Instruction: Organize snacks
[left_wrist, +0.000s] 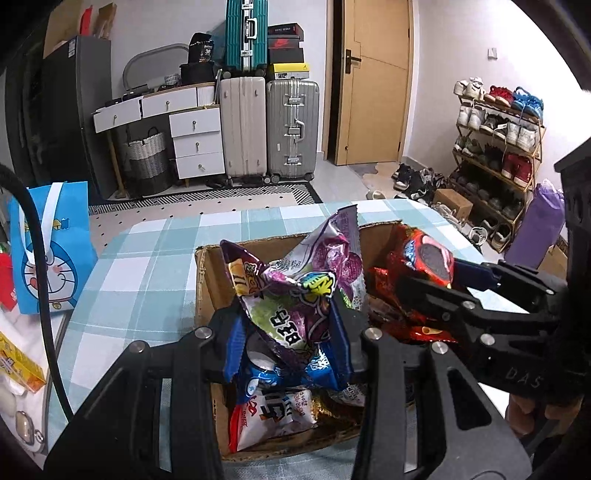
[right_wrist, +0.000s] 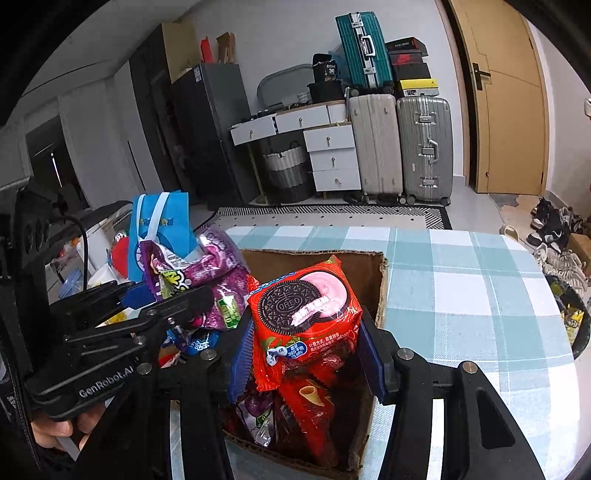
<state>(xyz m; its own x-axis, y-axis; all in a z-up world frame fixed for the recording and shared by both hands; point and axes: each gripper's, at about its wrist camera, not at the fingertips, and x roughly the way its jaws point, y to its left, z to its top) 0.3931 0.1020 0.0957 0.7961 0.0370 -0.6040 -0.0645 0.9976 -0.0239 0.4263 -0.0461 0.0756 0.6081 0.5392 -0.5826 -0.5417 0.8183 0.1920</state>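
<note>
Crinkly foil is bunching between the left gripper (left_wrist: 291, 332), which is clenching a purple candy bag (left_wrist: 295, 295) above the cardboard box (left_wrist: 207, 280). At three o'clock, the right gripper (right_wrist: 306, 354) is squeezing a red Oreo pack (right_wrist: 306, 317) over the same box. Both are probably light and slippery; the cookies seem fragile, so gripping mid-pack looks safest.

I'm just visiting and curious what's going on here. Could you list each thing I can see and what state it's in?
Left gripper: shut on the purple snack bag.
Right gripper: shut on the red cookie pack.
Cardboard box: open-topped, already holding snack packets.
Blue gift bag: upright beside the table.
Door: shut.
Teal suitcase: upright on other suitcases.
</note>
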